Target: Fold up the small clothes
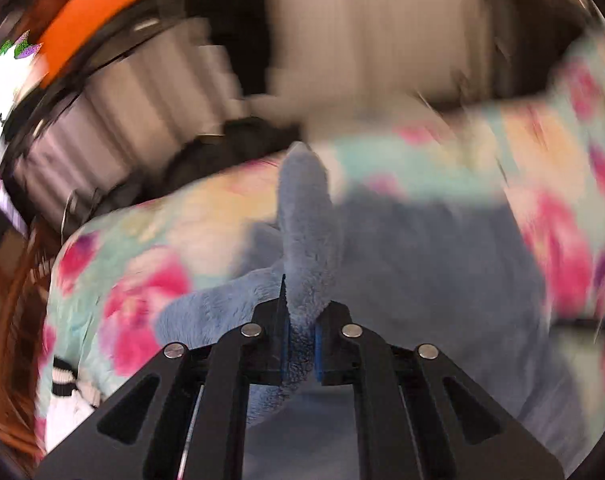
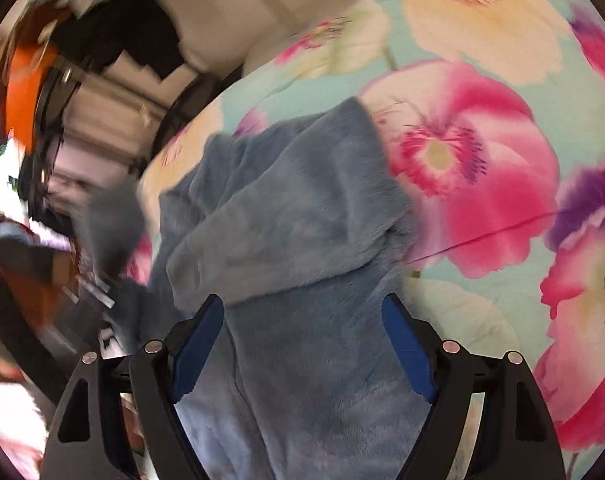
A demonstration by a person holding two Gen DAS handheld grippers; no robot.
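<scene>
the left gripper (image 1: pixel 301 340) is clenched on a raised fold of the fluffy blue garment (image 1: pixel 422 264). the right gripper (image 2: pixel 302 344) hangs released, jaws spread above the same garment, which lies rumpled on the flowered bedspread (image 2: pixel 482 152).

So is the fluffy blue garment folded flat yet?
No: the fluffy blue garment lies rumpled on the floral bedspread, one fold raised.

Floral bedspread (image 2: pixel 482 160): aqua ground, large pink, cream and purple blooms. Orange object (image 1: pixel 98 12) at upper left, blurred, identity unclear. Pale ribbed panel (image 1: pixel 142 112) below it. Black-and-white striped cloth (image 1: pixel 64 376) at bedspread's left edge.
</scene>
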